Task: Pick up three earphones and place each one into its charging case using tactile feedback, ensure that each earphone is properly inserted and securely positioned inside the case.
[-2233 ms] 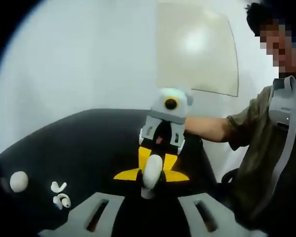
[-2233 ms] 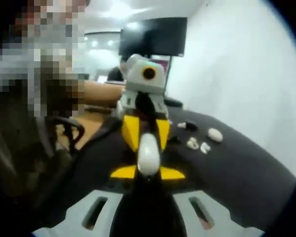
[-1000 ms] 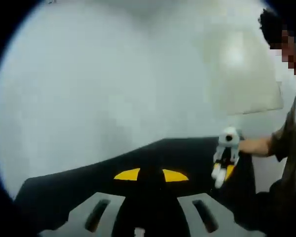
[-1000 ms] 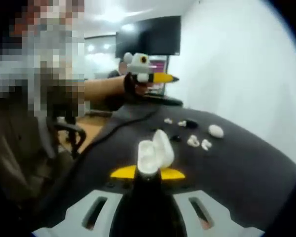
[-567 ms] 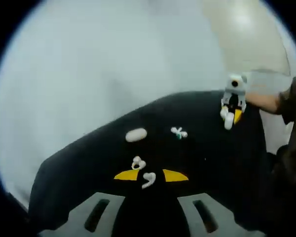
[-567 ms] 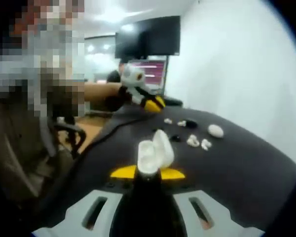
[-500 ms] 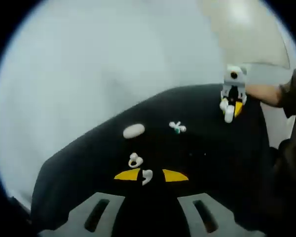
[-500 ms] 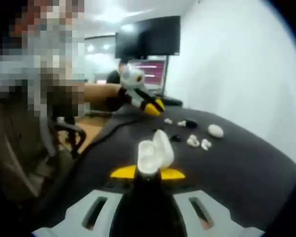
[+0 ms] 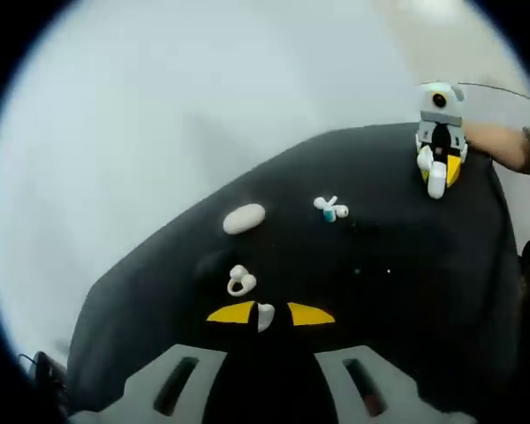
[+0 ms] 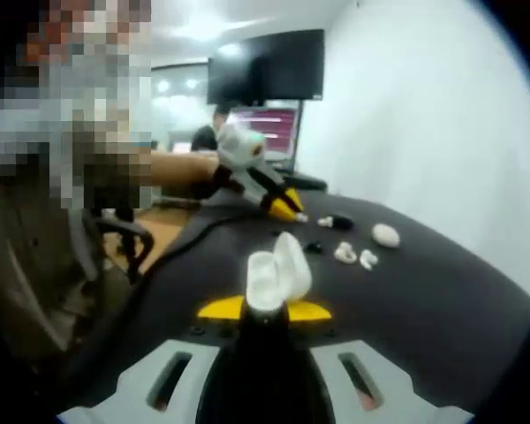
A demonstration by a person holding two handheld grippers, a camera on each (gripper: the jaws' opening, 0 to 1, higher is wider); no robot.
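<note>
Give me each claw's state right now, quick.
Left claw: open, tips on either side of a white earphone on the black table, not yet gripped.
Right claw: shut on the open white charging case.

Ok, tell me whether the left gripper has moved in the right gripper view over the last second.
Yes. The left gripper has come down from in front of the black wall monitor to the black table.

Right gripper (image 10: 265, 311) clamped on open case, left gripper (image 9: 263, 314) apparently parted, angled down
</note>
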